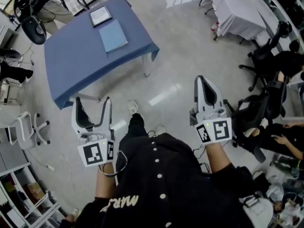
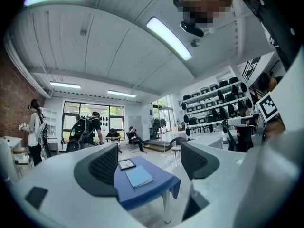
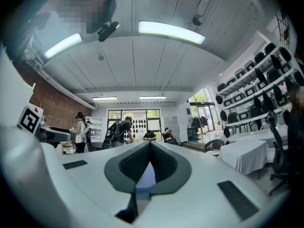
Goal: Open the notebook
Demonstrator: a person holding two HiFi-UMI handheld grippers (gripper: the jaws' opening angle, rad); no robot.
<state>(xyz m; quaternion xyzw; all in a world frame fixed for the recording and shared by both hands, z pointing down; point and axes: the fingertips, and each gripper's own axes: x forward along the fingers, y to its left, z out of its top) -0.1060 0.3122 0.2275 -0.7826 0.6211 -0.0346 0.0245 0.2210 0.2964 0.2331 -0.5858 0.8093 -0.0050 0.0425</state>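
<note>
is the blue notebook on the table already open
No, the blue notebook lies shut and flat on the table, with only its cover showing.

We wear a black top [image 1: 161,184] with a row of white buttons [image 1: 158,176] and white lettering [image 1: 119,203], black trousers [image 1: 136,126] and a white shoe [image 1: 133,108]. Both the left gripper [image 1: 92,103] and the right gripper [image 1: 202,80] have white shells, dark ribbed pads, a black-and-white marker cube [image 1: 96,153] and a small green light [image 1: 103,141]. A thin black cable [image 1: 118,167] loops beside the left one
</note>
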